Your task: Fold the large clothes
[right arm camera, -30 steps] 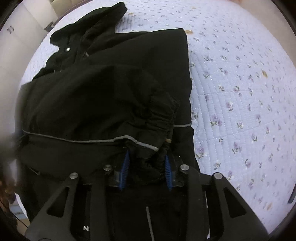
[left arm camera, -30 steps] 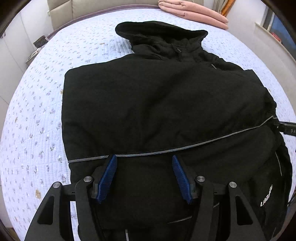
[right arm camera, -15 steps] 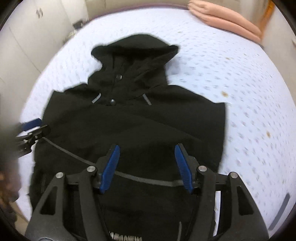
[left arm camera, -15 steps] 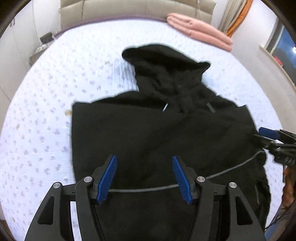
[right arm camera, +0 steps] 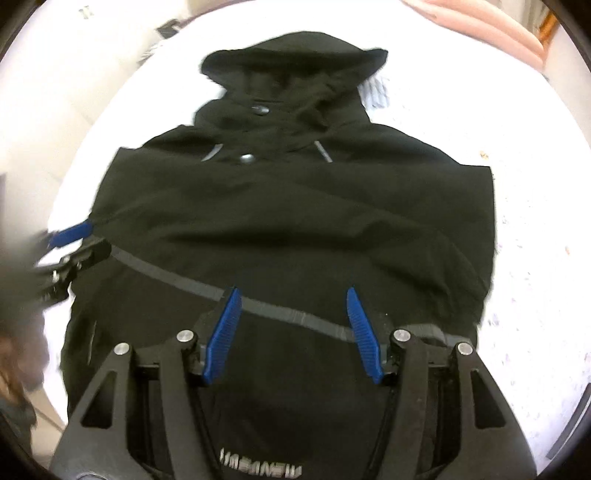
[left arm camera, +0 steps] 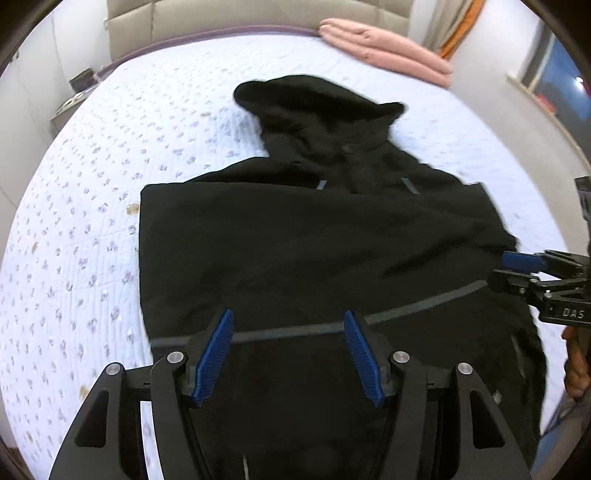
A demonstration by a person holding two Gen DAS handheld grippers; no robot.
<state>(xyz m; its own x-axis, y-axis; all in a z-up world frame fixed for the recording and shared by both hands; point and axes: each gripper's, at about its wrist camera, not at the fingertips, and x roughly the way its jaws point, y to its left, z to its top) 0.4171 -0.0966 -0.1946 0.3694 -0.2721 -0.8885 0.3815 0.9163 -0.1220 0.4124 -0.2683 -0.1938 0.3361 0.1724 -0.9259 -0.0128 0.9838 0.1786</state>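
Observation:
A black hooded jacket (left arm camera: 314,240) lies flat on the bed, hood at the far end, sleeves folded across the body, a grey reflective stripe across it. It also fills the right wrist view (right arm camera: 295,221). My left gripper (left arm camera: 288,350) is open and empty, held above the jacket's lower part. My right gripper (right arm camera: 291,328) is open and empty above the same lower part. Each gripper shows at the edge of the other's view: the right gripper (left arm camera: 517,267) at the jacket's right side, the left gripper (right arm camera: 79,240) at its left side.
The bed (left arm camera: 92,184) has a pale quilt with a small floral print. Folded pink bedding (left arm camera: 384,51) lies at the far right by a beige headboard (left arm camera: 221,14). A nightstand (left arm camera: 74,96) stands at the far left, a window (left arm camera: 557,85) at the right.
My right gripper has let go of the jacket's sleeve cuff and opened. Both grippers have pulled back and up from the jacket, so more of the bed shows.

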